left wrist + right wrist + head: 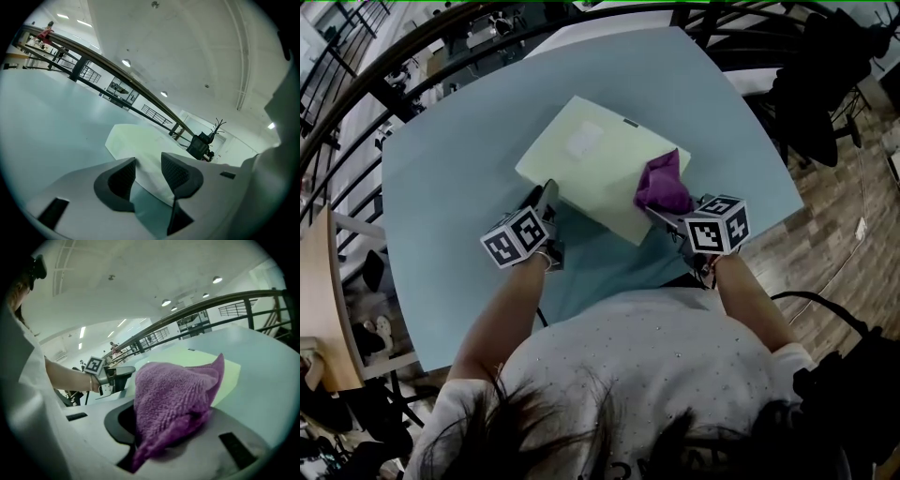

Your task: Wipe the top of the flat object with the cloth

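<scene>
My right gripper is clamped on the purple cloth. The cloth bunches up out of the jaws in a loose peak, with one corner flopping forward onto the near right part of the flat board. My left gripper has its jaws spread with nothing pinched. It sits at the board's near left edge, and that edge shows in the gap between the pads; I cannot tell whether a pad touches it.

To wipe well, I judge I should tip the right gripper lower so a broad fold of cloth lies flat on the top, not just the tip. Then I would sweep in long overlapping passes from the near edge to the far one. The left gripper ought to bear on the board's edge, since a light slab on a smooth table will likely slide under the drag. The hard jaw tips should stay off the surface.

The cloth is a thick, nubbly terry weave, soft and limp, and it will fold where pushed. The board is pale yellow-green, rectangular and thin, with crisp corners and a matt, even face broken only by a whitish label. The table is pale blue, smooth and faintly glossy
</scene>
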A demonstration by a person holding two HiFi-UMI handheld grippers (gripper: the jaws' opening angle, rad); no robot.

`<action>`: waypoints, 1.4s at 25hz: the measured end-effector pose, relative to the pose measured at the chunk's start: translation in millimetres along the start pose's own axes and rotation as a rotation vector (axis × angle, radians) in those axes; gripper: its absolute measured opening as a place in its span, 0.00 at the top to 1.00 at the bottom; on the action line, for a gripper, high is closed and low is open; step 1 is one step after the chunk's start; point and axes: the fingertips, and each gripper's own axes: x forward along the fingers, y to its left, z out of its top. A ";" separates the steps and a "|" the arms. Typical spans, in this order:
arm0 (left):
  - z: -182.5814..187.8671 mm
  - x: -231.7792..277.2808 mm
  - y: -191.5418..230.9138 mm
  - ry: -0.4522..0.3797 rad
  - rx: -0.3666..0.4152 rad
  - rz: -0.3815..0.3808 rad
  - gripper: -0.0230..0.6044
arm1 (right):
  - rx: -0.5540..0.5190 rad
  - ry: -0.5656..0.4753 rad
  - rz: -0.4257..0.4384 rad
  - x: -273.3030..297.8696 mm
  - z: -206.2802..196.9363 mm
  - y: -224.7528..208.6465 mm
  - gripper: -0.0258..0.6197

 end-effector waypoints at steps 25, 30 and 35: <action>-9.5 1.6 -8.7 -0.004 0.101 -0.031 0.69 | 0.130 -0.167 -0.415 -31.8 43.9 -144.8 0.91; -2.7 4.6 -3.5 -0.017 0.038 -0.060 0.68 | 0.153 -0.137 -0.444 -27.2 55.3 -157.3 0.91; 6.4 -31.2 -7.9 -0.074 0.103 0.012 0.68 | 0.134 -0.160 -0.349 -44.8 78.4 -144.4 0.91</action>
